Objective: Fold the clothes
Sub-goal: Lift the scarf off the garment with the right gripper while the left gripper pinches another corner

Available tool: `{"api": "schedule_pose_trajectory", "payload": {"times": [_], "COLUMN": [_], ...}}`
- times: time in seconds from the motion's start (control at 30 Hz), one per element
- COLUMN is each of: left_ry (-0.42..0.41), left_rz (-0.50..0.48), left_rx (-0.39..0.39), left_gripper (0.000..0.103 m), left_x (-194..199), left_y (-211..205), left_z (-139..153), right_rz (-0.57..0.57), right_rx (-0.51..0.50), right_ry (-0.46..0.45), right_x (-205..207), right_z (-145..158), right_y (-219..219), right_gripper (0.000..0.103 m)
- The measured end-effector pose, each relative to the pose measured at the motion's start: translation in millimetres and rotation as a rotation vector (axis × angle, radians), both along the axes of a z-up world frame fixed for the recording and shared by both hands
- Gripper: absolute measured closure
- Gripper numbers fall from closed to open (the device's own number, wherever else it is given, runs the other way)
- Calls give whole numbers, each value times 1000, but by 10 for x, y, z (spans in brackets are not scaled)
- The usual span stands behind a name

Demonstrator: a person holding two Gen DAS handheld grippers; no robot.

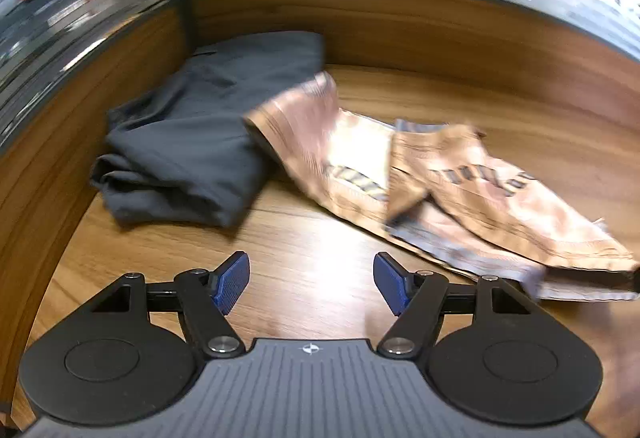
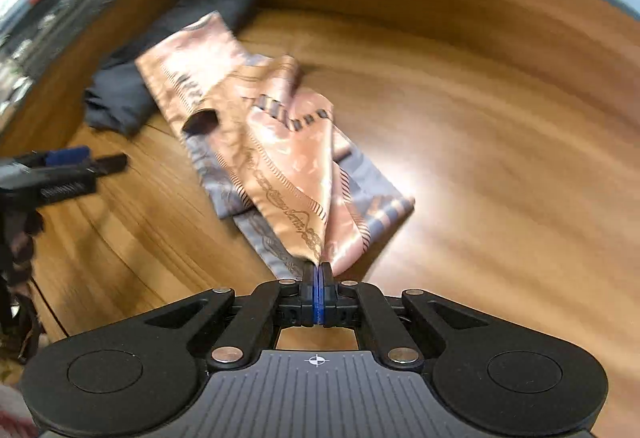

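Wooden table (image 2: 480,117): scarf (image 2: 288,165) pinched in right hand-held gripper (image 2: 317,272).

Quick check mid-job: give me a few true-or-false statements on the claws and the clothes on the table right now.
1. The right claw is shut on the pink patterned cloth. True.
2. The left claw grips the dark grey garment. False: it is open, over bare wooden table.
3. The pink cloth overlaps the dark grey garment's edge. True.
4. The dark grey garment lies spread out flat. False: it sits bunched in the corner.
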State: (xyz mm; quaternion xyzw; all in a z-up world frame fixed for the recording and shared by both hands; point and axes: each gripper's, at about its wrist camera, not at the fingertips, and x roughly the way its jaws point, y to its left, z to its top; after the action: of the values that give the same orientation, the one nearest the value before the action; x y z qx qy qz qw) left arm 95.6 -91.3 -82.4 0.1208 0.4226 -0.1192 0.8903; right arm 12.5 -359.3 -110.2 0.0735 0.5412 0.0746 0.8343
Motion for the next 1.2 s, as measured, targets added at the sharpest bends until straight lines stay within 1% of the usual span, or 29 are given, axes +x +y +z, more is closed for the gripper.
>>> {"api": "schedule_pose_trajectory", "payload": {"times": [0.1,0.2,0.27,0.37,0.43,0.53,0.63,0.67,0.73,0.77,0.8,0.83,0.93,1.0,1.1,1.2], "left_ry": [11,31,54,120,141,146,159,166,179,185,185,178,160,160,156,131], "left_rz": [-72,-159,-234,-369,-425,-471,-482,-480,-467,-458,-436,-397,-275,-171,-14,98], "left_rx": [1,-15,-42,-111,-130,-107,-78,-73,-72,-74,-75,-78,-76,-44,-2,43], "left_gripper": [29,29,29,29,29,29,30,36,60,83,99,101,101,101,101,101], "left_x": [-103,-211,-301,-427,-500,-620,-704,-726,-715,-698,-678,-653,-551,-401,-239,-201], "left_y": [-161,-373,-544,-857,-1055,-1386,-1635,-1694,-1715,-1708,-1676,-1613,-1412,-1211,-791,-376], "left_z": [3,6,-8,-48,-87,-174,-276,-314,-369,-393,-397,-378,-322,-288,-213,-126], "right_rz": [-84,-149,-186,-237,-266,-305,-333,-339,-348,-351,-352,-352,-358,-362,-383,-422], "right_rx": [-39,-87,-114,-139,-146,-151,-152,-152,-152,-153,-155,-159,-172,-189,-221,-246], "right_ry": [21,31,35,35,28,16,0,-4,-10,-11,-11,-11,-11,-13,-12,-11], "right_x": [-326,-557,-674,-834,-950,-987,-1103,-1124,-1161,-1182,-1186,-1194,-1269,-1300,-1375,-1456], "right_z": [-22,-27,-26,-38,-80,-102,-58,-51,-44,-40,-45,-52,-37,-48,-55,-64], "right_y": [-263,-465,-582,-769,-901,-1000,-1153,-1185,-1246,-1280,-1306,-1338,-1437,-1525,-1661,-1840], "right_gripper": [100,100,100,100,100,100,100,100,100,100,100,100,100,100,100,100]}}
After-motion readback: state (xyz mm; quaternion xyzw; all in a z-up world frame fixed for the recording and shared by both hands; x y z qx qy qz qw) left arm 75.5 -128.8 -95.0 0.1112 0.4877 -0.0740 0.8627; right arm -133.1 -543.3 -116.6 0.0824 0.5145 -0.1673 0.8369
